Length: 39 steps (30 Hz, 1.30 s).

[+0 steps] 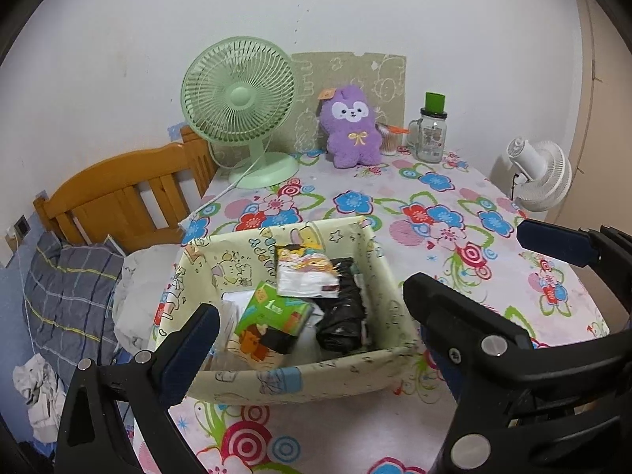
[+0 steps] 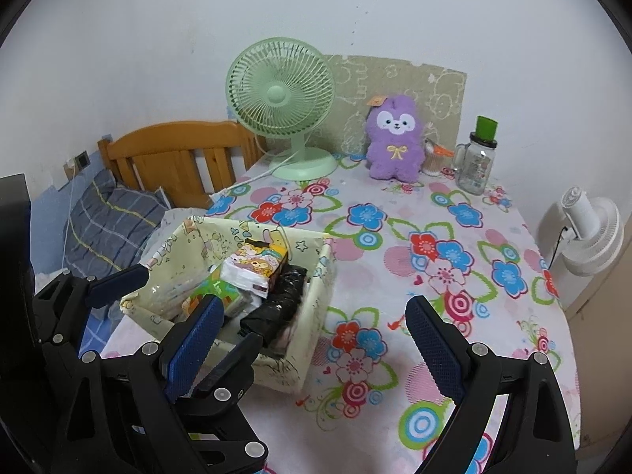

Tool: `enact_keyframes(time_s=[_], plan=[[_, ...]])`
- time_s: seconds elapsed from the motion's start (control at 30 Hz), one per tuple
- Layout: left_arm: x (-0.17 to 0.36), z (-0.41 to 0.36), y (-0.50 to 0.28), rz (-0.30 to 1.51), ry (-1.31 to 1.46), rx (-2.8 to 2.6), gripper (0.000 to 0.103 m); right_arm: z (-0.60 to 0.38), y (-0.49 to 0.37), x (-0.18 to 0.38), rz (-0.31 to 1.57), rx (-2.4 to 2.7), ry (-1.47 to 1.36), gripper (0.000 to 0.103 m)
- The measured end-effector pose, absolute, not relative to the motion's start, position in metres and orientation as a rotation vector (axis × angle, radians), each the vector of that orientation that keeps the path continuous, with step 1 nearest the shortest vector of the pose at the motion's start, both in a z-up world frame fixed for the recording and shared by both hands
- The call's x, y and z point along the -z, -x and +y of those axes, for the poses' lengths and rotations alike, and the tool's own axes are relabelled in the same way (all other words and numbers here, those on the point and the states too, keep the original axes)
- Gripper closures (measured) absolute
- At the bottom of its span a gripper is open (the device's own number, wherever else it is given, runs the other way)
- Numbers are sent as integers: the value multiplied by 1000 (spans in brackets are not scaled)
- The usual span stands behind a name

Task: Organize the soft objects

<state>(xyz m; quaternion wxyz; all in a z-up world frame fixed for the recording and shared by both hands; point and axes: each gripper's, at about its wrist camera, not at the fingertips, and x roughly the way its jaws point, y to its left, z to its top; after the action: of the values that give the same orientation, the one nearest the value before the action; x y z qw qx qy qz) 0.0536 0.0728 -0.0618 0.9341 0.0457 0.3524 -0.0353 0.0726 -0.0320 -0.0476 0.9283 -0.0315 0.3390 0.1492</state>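
Packets sit inside the fabric bin (image 1: pixel 284 379); purple plush (image 1: pixel 351 128) remains beyond it, unstowed; left gripper (image 1: pixel 312 316) and right gripper (image 2: pixel 316 335) both spread, empty.

Left gripper (image 1: pixel 312 320): jaws spread wide, blue-padded fingers (image 1: pixel 189 351) angled forward and slightly downward, nothing between them. Right gripper (image 2: pixel 316 339): jaws likewise wide apart, pads (image 2: pixel 434 347) facing inward, empty. Positioned just right of the left gripper, fingertips near one another, not touching.

left wrist: above storage box (image 1: pixel 300 379), facing wall | right wrist: rightward, farther | shared: box, table (image 2: pixel 434 284)
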Motion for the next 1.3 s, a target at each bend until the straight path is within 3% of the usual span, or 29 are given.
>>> enact_keyframes(time_s=[1.3], plan=[[12, -3, 13, 576, -66, 87, 0, -184, 15, 7, 549, -67, -40, 8]])
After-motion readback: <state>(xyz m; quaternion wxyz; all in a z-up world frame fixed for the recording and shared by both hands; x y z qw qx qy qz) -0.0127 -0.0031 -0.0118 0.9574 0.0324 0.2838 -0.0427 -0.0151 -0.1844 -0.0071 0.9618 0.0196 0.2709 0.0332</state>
